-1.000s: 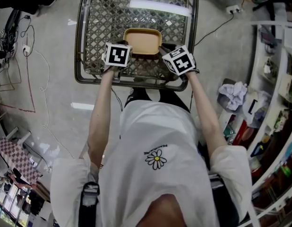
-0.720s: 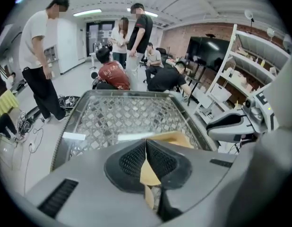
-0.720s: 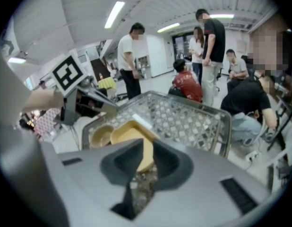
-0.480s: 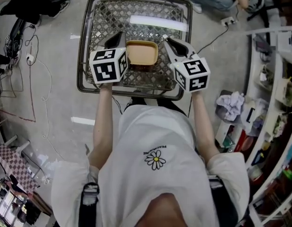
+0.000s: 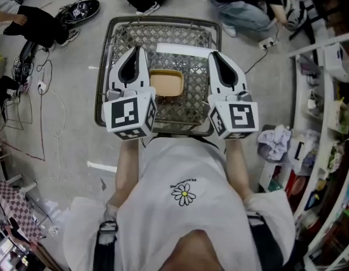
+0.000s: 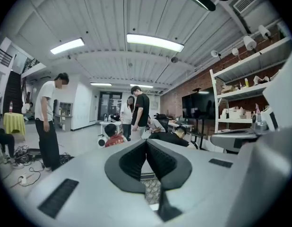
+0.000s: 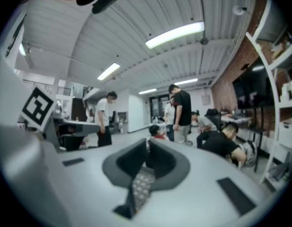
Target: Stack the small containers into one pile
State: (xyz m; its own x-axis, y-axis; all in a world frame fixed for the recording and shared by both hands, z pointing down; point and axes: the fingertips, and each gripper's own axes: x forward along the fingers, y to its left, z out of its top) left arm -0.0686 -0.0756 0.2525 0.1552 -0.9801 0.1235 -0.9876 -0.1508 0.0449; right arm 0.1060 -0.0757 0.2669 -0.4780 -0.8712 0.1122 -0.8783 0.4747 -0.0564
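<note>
A tan container (image 5: 166,82) sits inside a metal mesh basket (image 5: 121,35) on the floor, between my two grippers in the head view. Both grippers are held high above it and touch nothing. My left gripper (image 5: 135,50) points forward with its jaws pressed together and empty; in the left gripper view its tips (image 6: 146,143) meet against the room's ceiling and people. My right gripper (image 5: 214,55) is closing, with its tips (image 7: 148,142) nearly touching and nothing between them. Any containers under the tan one are hidden from me.
A shelving unit (image 5: 327,95) with clutter stands at the right, with a crumpled cloth (image 5: 274,135) at its foot. Cables (image 5: 33,78) run over the floor at the left. Several people (image 6: 136,110) stand or sit beyond the basket.
Both grippers rose from beside the tan container toward my head and now point outward. The right jaws have drawn together. The container stayed in the basket.
</note>
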